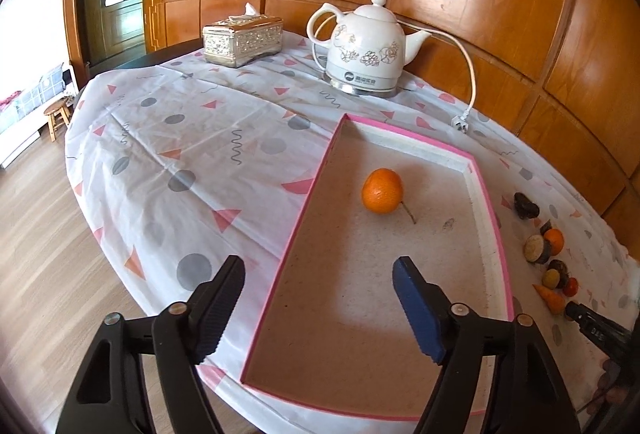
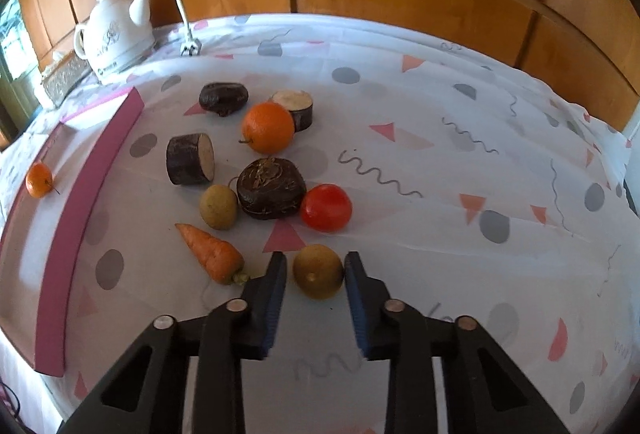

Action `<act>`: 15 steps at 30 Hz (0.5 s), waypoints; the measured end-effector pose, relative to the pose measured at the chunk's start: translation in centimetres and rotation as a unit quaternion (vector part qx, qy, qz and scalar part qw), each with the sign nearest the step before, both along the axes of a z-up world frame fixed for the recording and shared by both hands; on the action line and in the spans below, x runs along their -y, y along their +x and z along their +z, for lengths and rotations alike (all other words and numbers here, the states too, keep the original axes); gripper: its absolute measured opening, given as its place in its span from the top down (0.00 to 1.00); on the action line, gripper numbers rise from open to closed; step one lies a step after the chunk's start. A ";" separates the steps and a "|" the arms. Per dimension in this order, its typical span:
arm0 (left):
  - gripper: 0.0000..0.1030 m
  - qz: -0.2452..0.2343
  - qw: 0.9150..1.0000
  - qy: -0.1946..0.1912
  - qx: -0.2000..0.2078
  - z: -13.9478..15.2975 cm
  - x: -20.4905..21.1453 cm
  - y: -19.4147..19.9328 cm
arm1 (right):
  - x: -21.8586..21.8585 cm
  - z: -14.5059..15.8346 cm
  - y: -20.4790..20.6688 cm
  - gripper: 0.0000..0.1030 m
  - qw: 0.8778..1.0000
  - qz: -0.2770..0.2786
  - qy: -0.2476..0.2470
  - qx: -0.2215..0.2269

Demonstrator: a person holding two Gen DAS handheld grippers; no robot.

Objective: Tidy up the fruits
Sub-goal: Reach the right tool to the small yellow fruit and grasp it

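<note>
A shallow pink-rimmed tray [image 1: 492,234] lies on the patterned tablecloth with one orange [image 1: 382,196] in it. My left gripper [image 1: 320,266] hangs open over the tray's near end, nothing between its fingers. In the right wrist view my right gripper [image 2: 316,260] is shut on a small yellow-brown round fruit [image 2: 318,272] resting on the cloth. Beyond it lie a carrot [image 2: 212,254], a tomato [image 2: 326,208], another yellowish round piece [image 2: 218,207], a second orange [image 2: 267,128] and several dark brown root chunks [image 2: 270,188]. The tray's pink wall [image 2: 80,218] stands to their left.
A white electric kettle [image 1: 366,46] with its cord and plug [image 1: 460,124] and a silver tissue box [image 1: 242,40] stand at the table's far side against the wooden wall panels. The table's round edge drops to the wooden floor on the left.
</note>
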State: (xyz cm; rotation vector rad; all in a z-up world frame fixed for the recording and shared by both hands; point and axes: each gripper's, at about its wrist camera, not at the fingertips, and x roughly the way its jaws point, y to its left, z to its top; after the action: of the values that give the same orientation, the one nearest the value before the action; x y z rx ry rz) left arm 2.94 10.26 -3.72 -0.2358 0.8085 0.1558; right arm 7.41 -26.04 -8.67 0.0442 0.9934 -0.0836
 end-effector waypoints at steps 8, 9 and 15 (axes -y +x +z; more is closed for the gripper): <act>0.18 0.005 1.000 -0.001 -0.008 -0.5 0.0 0.2 | -0.2 0.4 -0.7 0.74 1.000 0.012 -0.010 0.008; 0.18 0.005 1.000 -0.001 -0.008 -0.5 -0.1 0.2 | -0.1 0.6 -1.0 0.74 1.000 0.011 -0.008 0.012; 0.17 0.004 1.000 -0.008 -0.011 -0.8 -0.2 0.2 | -0.2 1.5 -1.6 0.74 1.000 0.010 0.004 0.019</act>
State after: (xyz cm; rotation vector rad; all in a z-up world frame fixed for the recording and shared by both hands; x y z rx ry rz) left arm 3.18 10.44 -4.48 -0.2528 0.8317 0.1597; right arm 5.77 -25.82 -7.16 0.0426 0.9550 -0.0604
